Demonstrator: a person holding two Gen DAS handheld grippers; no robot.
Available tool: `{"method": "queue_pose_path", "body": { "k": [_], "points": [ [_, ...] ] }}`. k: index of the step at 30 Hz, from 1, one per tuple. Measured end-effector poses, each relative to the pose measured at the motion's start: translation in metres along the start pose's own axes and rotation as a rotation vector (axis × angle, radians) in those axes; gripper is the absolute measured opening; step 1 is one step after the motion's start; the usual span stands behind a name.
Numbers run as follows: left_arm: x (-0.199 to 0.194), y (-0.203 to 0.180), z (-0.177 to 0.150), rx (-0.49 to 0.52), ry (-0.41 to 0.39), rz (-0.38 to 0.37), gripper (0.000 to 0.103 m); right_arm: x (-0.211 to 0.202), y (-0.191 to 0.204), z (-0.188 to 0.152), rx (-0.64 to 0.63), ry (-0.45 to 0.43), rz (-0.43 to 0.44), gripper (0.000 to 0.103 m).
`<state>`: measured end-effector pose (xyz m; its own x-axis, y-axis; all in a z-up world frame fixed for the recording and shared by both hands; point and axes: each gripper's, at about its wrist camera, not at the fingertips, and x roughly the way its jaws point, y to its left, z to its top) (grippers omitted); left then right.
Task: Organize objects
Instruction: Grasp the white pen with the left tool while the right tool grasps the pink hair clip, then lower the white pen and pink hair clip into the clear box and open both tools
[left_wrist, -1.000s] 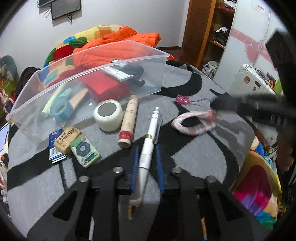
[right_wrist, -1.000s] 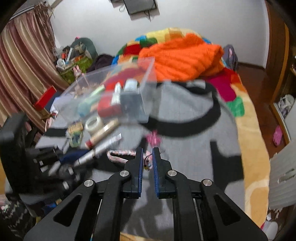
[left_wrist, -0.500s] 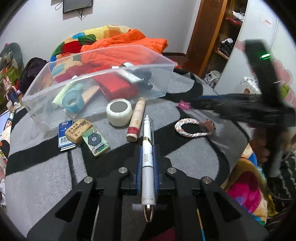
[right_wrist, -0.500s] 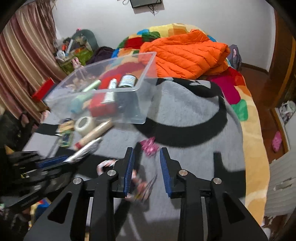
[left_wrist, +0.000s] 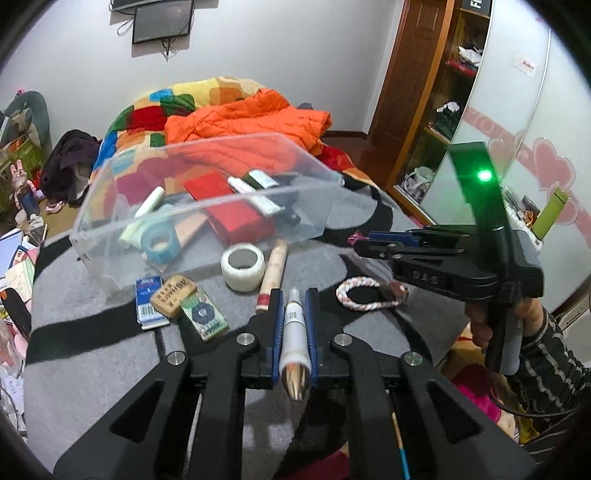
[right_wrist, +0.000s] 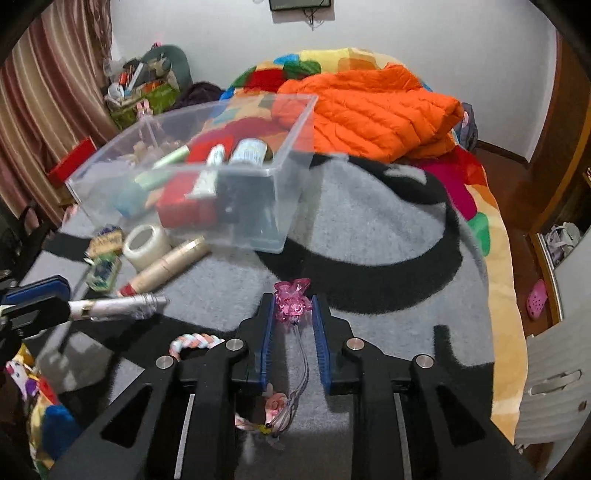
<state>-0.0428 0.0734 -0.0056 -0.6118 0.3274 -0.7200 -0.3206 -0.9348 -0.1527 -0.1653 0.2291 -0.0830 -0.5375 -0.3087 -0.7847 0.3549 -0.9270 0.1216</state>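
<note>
My left gripper (left_wrist: 293, 297) is shut on a white pen (left_wrist: 294, 332) with a gold tip and holds it above the grey blanket (left_wrist: 92, 369). The pen also shows in the right wrist view (right_wrist: 118, 306). My right gripper (right_wrist: 293, 299) is open, its jaws either side of a pink charm (right_wrist: 291, 297) with a cord lying on the blanket (right_wrist: 369, 229). A braided pink-white ring (left_wrist: 365, 297) lies beneath the right gripper (left_wrist: 364, 242). A clear plastic bin (left_wrist: 207, 210) holds a red box, tubes and blue tape.
In front of the bin lie a white tape roll (left_wrist: 242, 266), a tan tube (left_wrist: 273, 275), a blue card pack (left_wrist: 147, 301), a wooden stamp (left_wrist: 173, 301) and a green box (left_wrist: 204, 319). An orange jacket (right_wrist: 369, 107) lies behind the bin (right_wrist: 207, 177).
My left gripper has lifted the pen and pulled it back off the blanket. My right gripper opened, let go of the braided ring and moved forward over the pink charm.
</note>
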Motion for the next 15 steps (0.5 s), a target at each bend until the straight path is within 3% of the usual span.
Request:
{"method": "queue_pose_path", "body": {
  "k": [15],
  "points": [
    [-0.037,0.015,0.031,-0.040,-0.129,0.016,0.010,-0.070,0.018,0.053,0.008,-0.226,0.080,0.018]
  ]
}}
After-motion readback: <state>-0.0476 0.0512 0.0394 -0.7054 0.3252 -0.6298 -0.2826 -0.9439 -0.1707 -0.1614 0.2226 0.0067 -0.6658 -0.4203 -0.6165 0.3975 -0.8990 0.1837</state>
